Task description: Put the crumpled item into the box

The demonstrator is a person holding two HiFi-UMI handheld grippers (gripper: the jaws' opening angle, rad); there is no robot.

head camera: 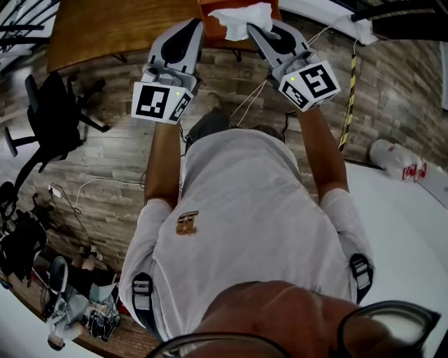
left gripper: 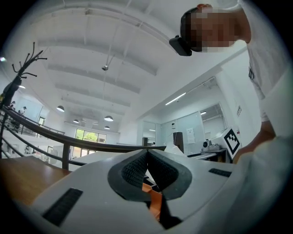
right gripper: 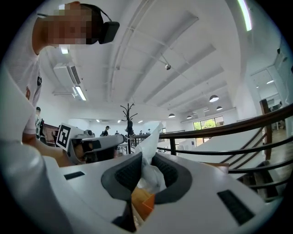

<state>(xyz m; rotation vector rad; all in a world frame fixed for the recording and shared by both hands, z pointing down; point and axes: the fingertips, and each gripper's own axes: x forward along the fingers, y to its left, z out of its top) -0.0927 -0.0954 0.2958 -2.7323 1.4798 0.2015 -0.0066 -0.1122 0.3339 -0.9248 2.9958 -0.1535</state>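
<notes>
The crumpled item [head camera: 241,21] is white, thin and all scrunched up, like paper or a tissue. I hold it pinched between the two jaws of my right gripper [right gripper: 147,157]. One pointy end sticks up past the jaws and the rest bunches up between them. The box [right gripper: 143,200] is orange and sits right under it, open side up.

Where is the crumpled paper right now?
Head view, top centre: the crumpled paper is pinched in the right gripper over the orange box, beside the left gripper.
</notes>
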